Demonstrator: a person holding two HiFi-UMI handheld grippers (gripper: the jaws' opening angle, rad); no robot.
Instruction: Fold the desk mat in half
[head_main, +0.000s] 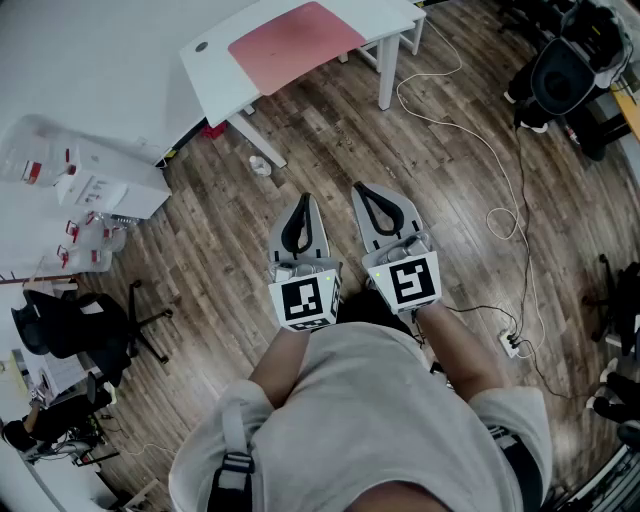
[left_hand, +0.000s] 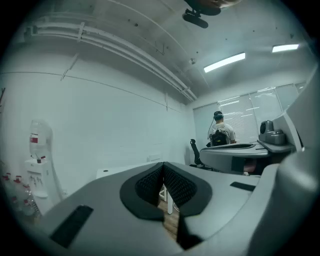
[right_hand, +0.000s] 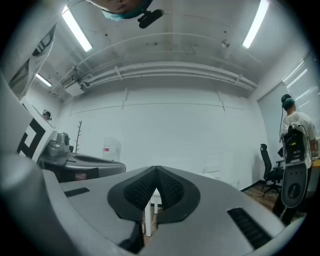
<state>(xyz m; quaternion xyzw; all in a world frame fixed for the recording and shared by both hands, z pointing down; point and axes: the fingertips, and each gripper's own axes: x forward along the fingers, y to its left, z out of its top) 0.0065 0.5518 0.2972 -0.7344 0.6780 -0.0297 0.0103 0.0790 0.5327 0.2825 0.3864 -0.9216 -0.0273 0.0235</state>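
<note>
Far ahead on the white rectangular counter lies the flat pink desk mat, its long axis running left to right, well apart from both grippers. The left gripper and right gripper hold their jaws together, empty, and look about equally near it.

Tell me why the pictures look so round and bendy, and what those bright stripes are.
Head view: the wide lens curves the wooden floor. Left gripper view: dark round corners, and the ceiling lights glare white. Right gripper view: the same round edge, two bright light strips, and the close right gripper looks soft.
</note>
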